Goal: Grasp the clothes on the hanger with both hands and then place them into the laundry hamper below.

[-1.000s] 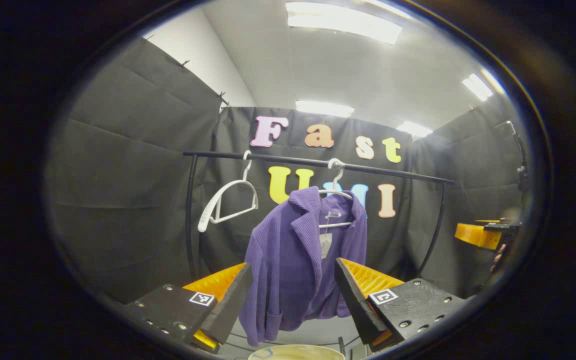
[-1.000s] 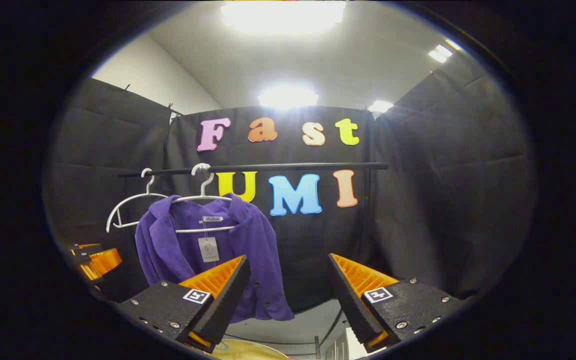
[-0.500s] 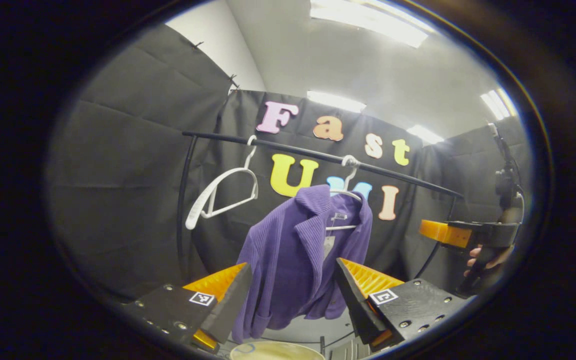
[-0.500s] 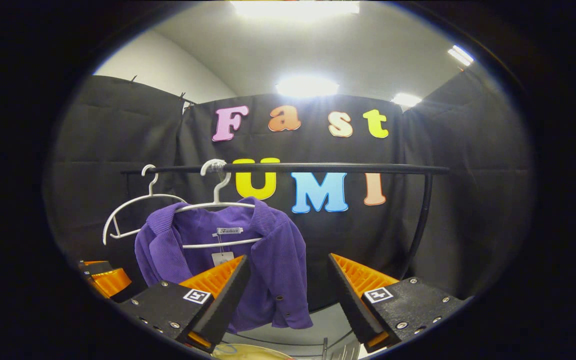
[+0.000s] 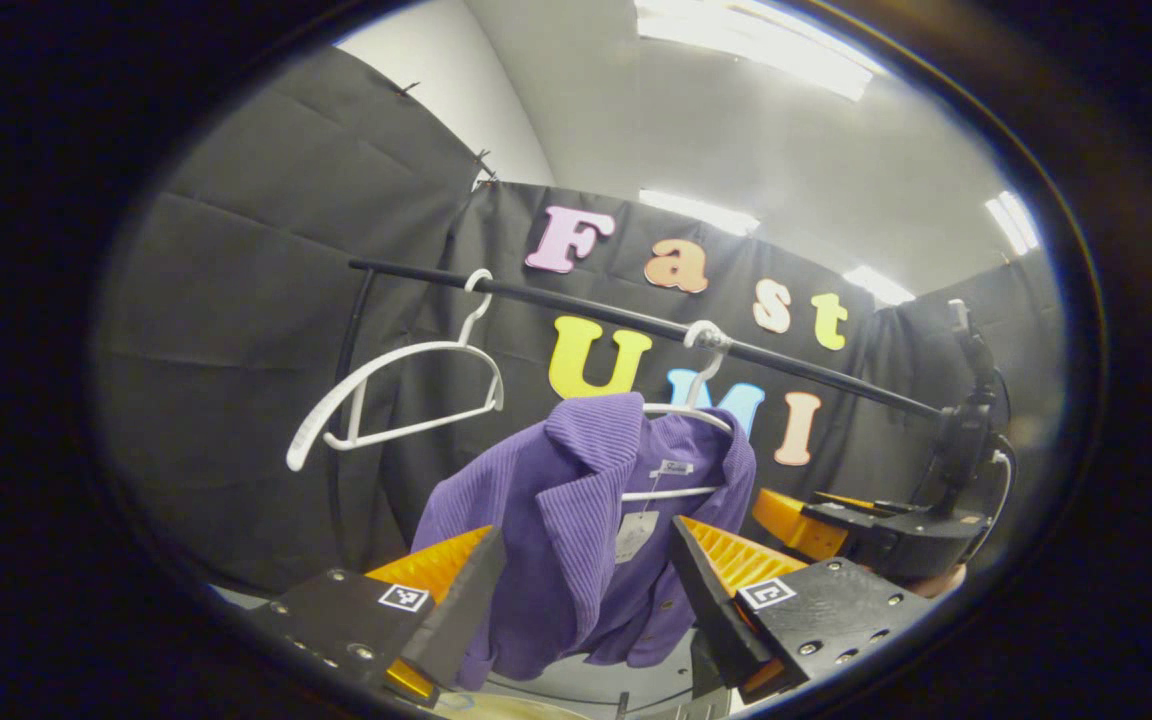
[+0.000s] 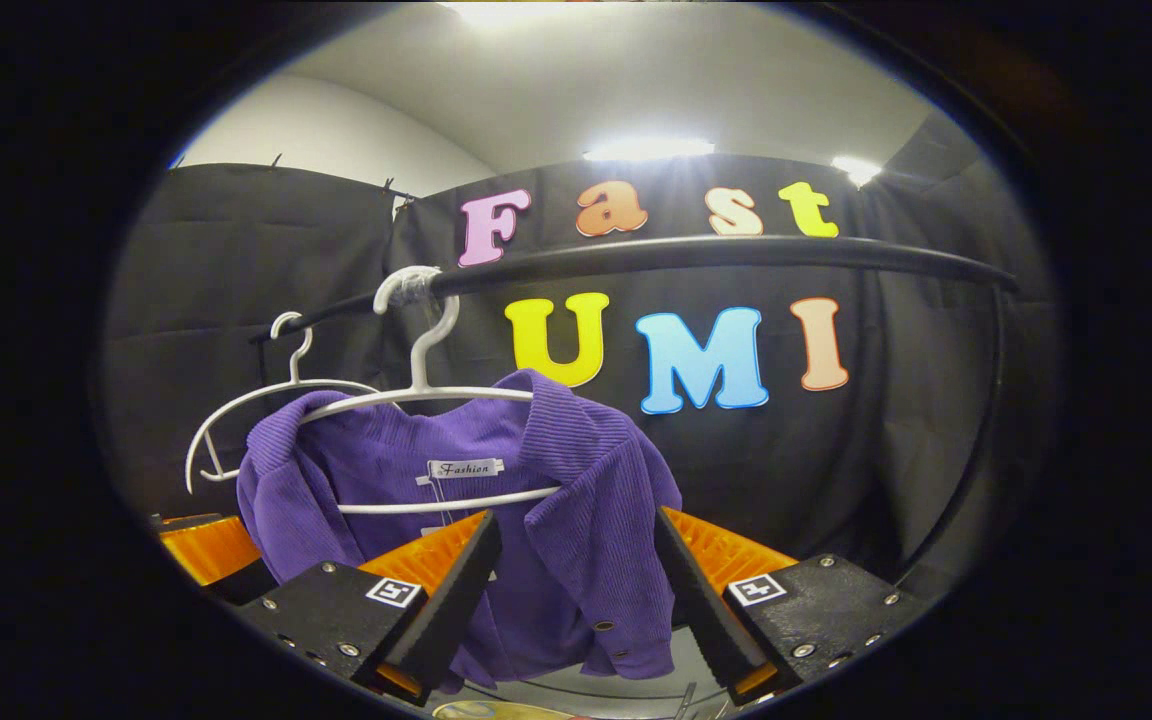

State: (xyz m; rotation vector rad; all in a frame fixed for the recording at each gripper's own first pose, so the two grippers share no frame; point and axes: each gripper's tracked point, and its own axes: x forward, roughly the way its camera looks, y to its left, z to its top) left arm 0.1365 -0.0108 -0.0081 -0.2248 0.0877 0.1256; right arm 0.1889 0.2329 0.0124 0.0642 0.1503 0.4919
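A purple ribbed jacket (image 5: 561,520) (image 6: 576,490) hangs on a white hanger (image 5: 696,405) (image 6: 416,390) from a black rail (image 5: 636,320) (image 6: 696,255). My left gripper (image 5: 581,590) is open, and the jacket's left front panel lies beyond the gap between its fingers. My right gripper (image 6: 576,590) is open too, facing the jacket's right shoulder and front edge. In the left gripper view the right gripper (image 5: 836,525) is at the right, close to the jacket. The left gripper (image 6: 206,550) peeks in at the lower left of the right gripper view. A pale hamper rim (image 5: 516,710) (image 6: 496,711) lies at the bottom.
An empty white hanger (image 5: 386,390) (image 6: 266,400) hangs on the rail to the left of the jacket. The rail's curved black uprights (image 5: 341,400) (image 6: 976,440) stand at both ends. Black cloth walls close in the booth on all sides.
Both grippers have moved closer to the jacket, which looks larger in both views. The right gripper has come in beside the jacket's right side. Both stay open.
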